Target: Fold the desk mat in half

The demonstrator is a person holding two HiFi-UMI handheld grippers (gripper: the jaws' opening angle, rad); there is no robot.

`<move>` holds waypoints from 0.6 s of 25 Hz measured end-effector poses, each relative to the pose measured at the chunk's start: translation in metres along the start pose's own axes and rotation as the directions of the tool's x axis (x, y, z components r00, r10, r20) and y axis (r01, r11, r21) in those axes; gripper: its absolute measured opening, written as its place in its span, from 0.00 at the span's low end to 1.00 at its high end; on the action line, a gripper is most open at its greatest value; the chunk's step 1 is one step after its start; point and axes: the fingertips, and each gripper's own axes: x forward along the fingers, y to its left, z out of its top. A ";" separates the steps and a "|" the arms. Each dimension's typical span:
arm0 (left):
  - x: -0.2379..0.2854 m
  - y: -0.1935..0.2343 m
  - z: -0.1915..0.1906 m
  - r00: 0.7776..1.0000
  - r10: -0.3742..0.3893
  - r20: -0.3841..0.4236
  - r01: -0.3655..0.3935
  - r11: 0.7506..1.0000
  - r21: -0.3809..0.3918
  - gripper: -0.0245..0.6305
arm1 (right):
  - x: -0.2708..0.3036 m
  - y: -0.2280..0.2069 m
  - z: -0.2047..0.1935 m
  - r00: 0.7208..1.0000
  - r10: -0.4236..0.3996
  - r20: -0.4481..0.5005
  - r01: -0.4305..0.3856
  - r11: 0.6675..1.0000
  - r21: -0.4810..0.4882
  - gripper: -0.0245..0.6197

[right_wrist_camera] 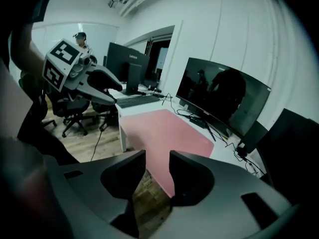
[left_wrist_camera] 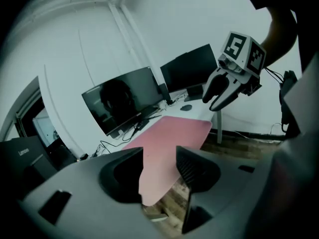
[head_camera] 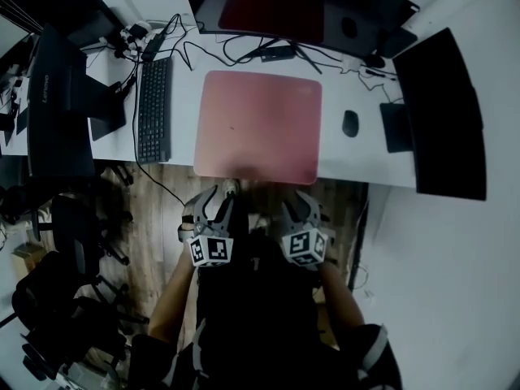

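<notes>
pink desk mat [head_camera: 258,124] lies flat at the desk's [head_camera: 357,157] front edge, between keyboard [head_camera: 154,108] and mouse [head_camera: 350,123]. it looks thin, light and floppy, probably grippy underneath, so it should bend easily but may sag or drag. the two near corners look best to pinch. left gripper [head_camera: 218,200] and right gripper [head_camera: 302,205] hover just off that edge, jaws apart, grasping nothing.
</notes>
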 end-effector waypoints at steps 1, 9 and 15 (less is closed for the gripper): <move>0.009 -0.005 -0.010 0.999 -0.023 -0.025 0.023 1.000 0.018 0.34 | 0.011 0.003 -0.008 1.000 0.001 -0.020 -0.002 1.000 -0.020 0.24; 0.067 -0.025 -0.079 0.982 -0.084 -0.170 0.118 0.973 0.197 0.37 | 0.073 0.004 -0.061 0.977 -0.034 -0.209 -0.010 0.979 -0.203 0.26; 0.098 -0.026 -0.116 0.969 -0.048 -0.244 0.135 0.926 0.353 0.39 | 0.107 0.003 -0.090 0.960 -0.089 -0.265 0.001 0.950 -0.313 0.29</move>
